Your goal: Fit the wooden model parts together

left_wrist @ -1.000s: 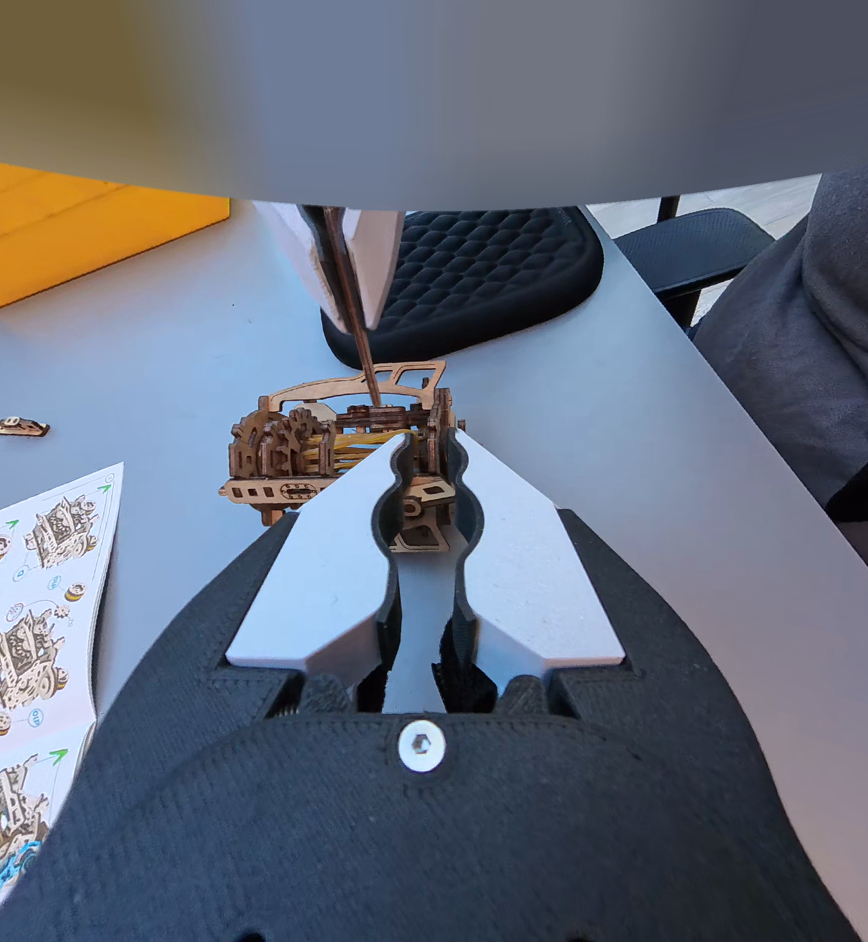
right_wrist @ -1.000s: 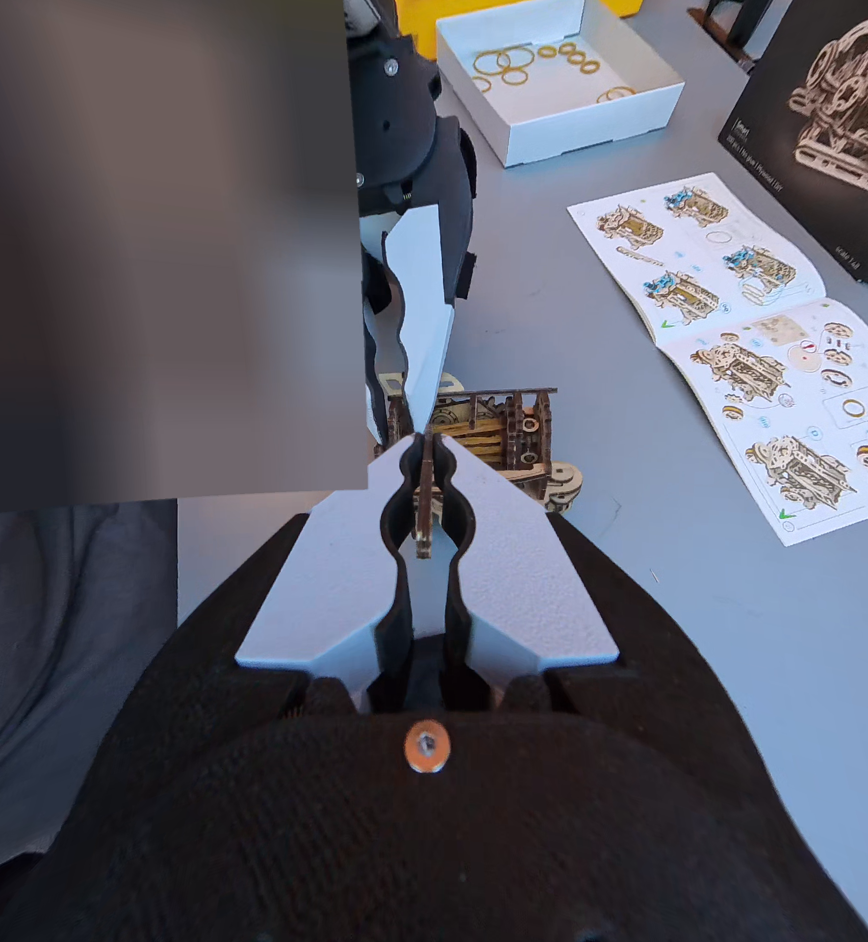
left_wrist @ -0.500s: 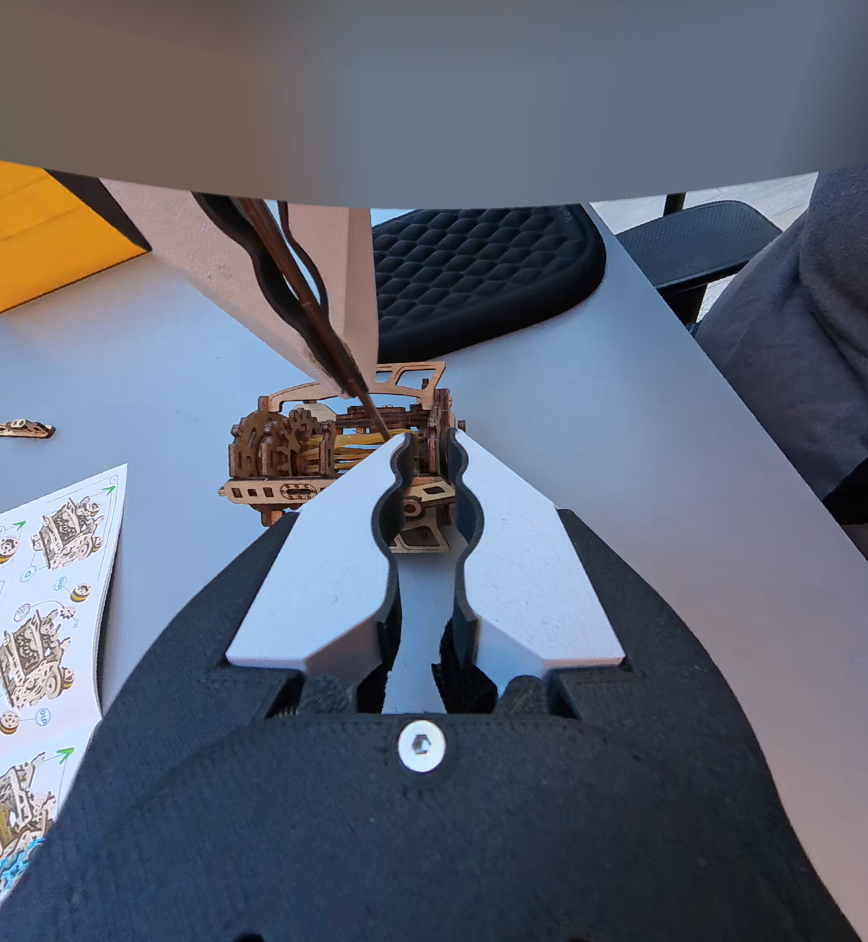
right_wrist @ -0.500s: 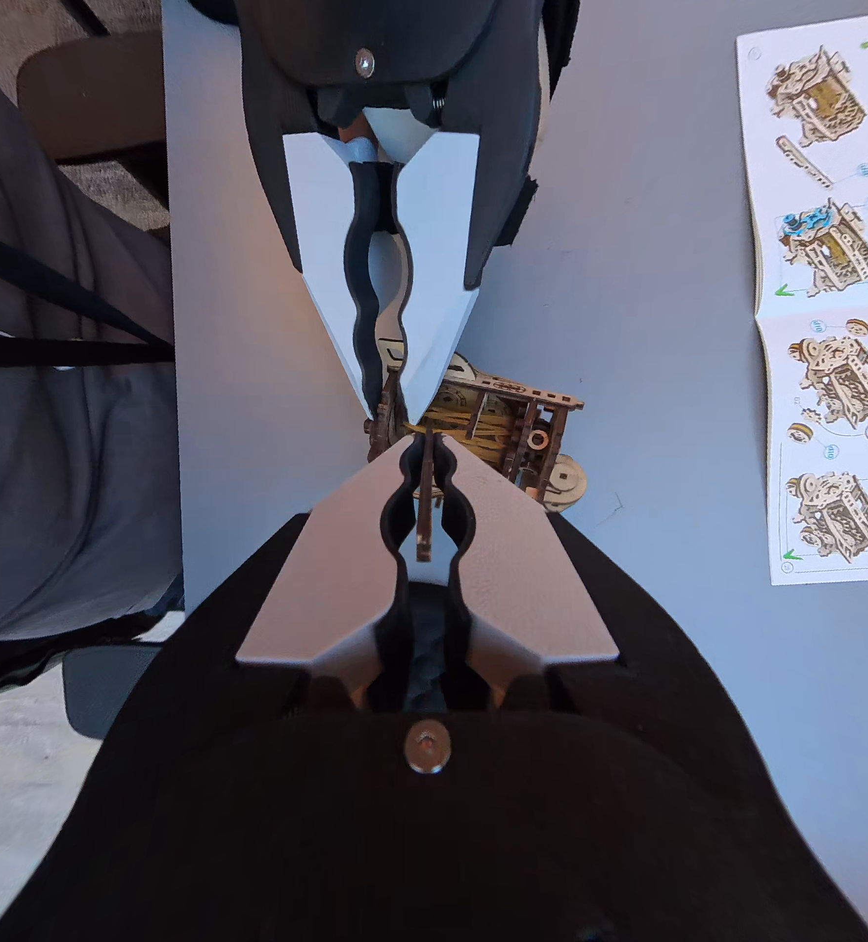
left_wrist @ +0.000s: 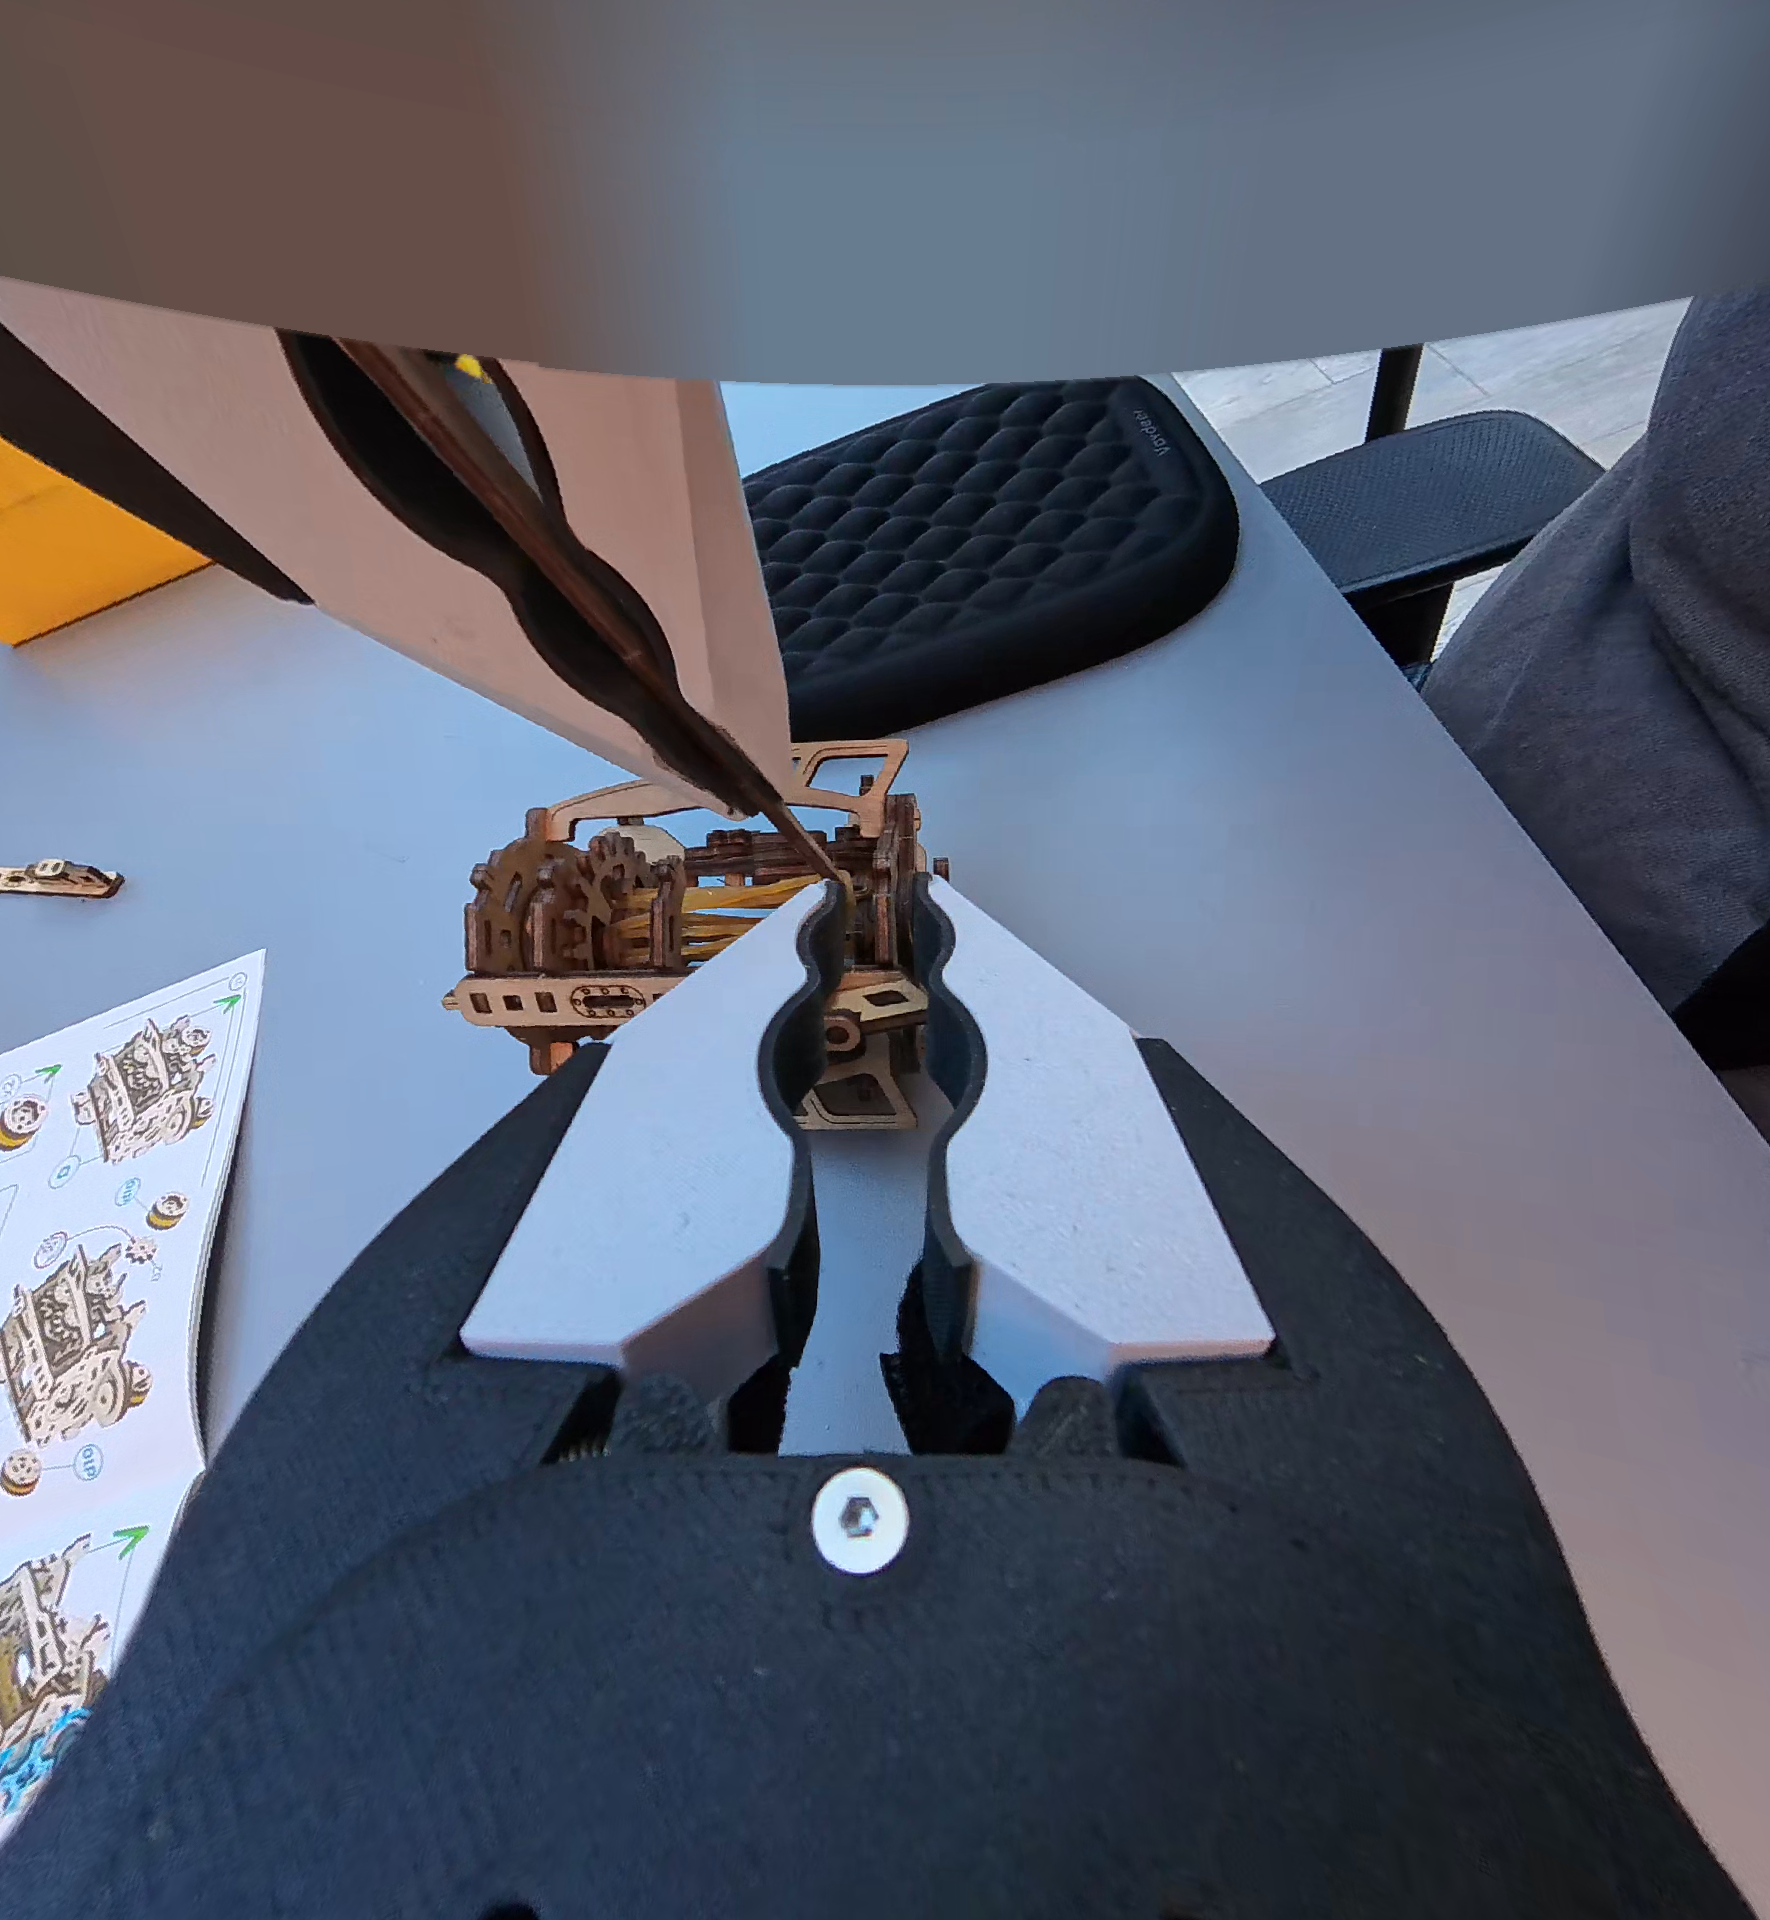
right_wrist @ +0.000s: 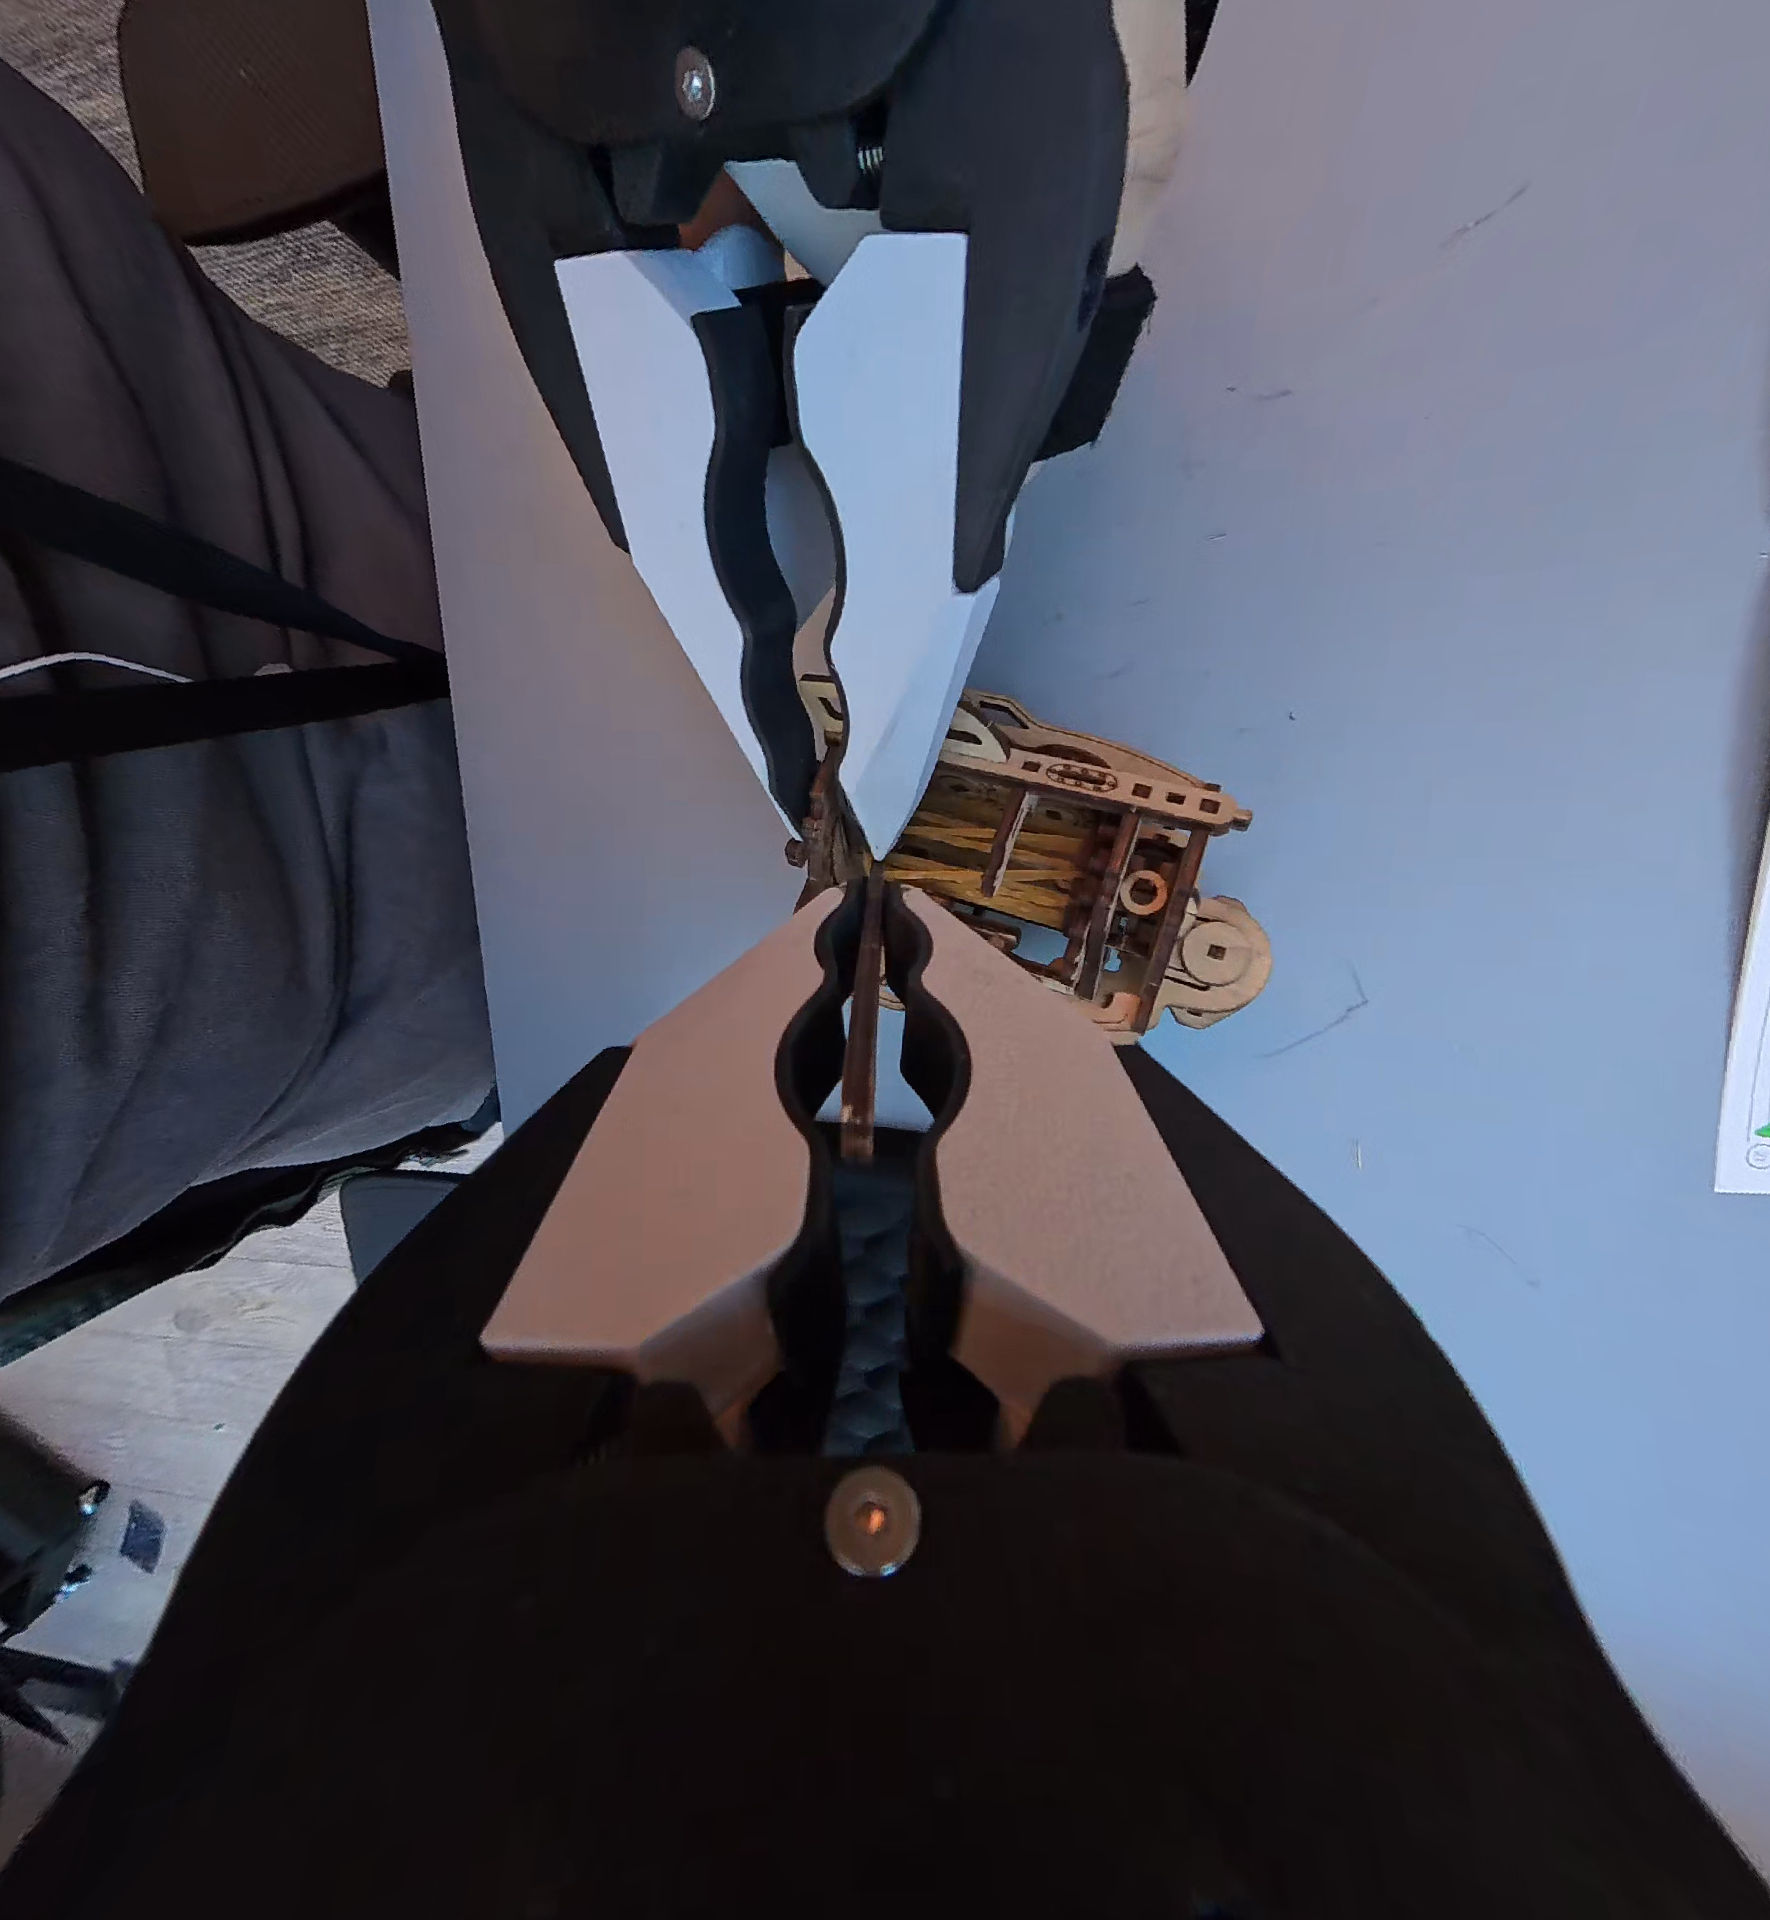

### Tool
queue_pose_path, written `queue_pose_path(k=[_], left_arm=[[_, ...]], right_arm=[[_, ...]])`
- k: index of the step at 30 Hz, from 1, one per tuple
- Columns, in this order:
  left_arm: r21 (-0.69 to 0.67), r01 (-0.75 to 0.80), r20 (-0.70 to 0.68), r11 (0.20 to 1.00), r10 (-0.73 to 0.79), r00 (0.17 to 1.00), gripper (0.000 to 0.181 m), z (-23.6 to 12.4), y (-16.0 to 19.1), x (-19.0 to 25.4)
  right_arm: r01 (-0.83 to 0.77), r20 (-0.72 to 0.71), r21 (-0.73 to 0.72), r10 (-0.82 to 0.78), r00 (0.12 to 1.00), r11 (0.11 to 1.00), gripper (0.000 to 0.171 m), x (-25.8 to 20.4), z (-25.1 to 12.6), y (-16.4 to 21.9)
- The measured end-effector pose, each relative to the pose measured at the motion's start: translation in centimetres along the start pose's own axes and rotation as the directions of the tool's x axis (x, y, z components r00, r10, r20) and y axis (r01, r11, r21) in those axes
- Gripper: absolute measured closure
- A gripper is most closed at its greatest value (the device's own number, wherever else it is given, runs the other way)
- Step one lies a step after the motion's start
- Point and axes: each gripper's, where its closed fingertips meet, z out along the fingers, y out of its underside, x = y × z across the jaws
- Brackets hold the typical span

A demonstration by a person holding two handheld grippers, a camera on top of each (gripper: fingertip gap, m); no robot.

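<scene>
Your right tool (right_wrist: 865, 909) is clamped on a thin flat wooden strip (right_wrist: 860, 1039), seen edge-on btwn the wavy black pads; the strip's tip sits at the top of the wooden model (right_wrist: 1057, 883). Your left tool (left_wrist: 876, 899) is partly closed w/ its fingertips on either side of the model's near end, gripping an upright panel there (contact looks firm in both views, though the pads hide the exact edge).

Model: laser-cut plywood, brown w/ dark burnt edges, gears and slotted plates, a bundle of yellow rubber bands (left_wrist: 699, 909) strung through the middle. It stands on the smooth grey table (left_wrist: 1224, 935), near the edge. Tool fingers are matte white wedges w/ scalloped black liners, bodies in ribbed black print.

Left wrist view only: a small loose wooden piece (left_wrist: 45, 878) lying apart to the left, a quilted black cushion (left_wrist: 985, 551) behind the model, a yellow box corner (left_wrist: 8, 540), and most of the instruction booklet (left_wrist: 60, 1247). Right wrist view only: the model's side w/ a round wheel-like disc (right_wrist: 1219, 951), the table edge w/ grey fabric (right_wrist: 185, 883) beside it, and just the booklet's margin.
</scene>
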Motion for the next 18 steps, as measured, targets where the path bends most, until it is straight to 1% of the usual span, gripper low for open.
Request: queue_pose_path(k=[1,11,14,18], left_arm=[[0.001,0.001,0.0,1.0,-0.001,1.0,0.171,-0.01,0.0,0.01],[0.01,0.011,-0.006,1.0,-0.011,1.0,0.171,-0.09,0.02,0.03],[0.012,0.013,-0.007,1.0,-0.013,1.0,0.171,-0.11,0.03,0.02],[0.016,0.017,-0.008,1.0,-0.017,1.0,0.171,-0.11,0.04,-0.01]], right_arm=[[-0.006,0.007,0.006,0.006,1.0,1.0,0.169,-0.01,-0.05,-0.08],[-0.169,0.138,0.121,0.152,0.979,0.978,0.169,0.28,-0.03,-0.03],[-0.172,0.139,0.153,0.151,0.979,0.973,0.17,0.26,-0.04,-0.03],[-0.147,0.094,0.184,0.131,0.987,0.972,0.17,0.14,-0.06,0.02]])
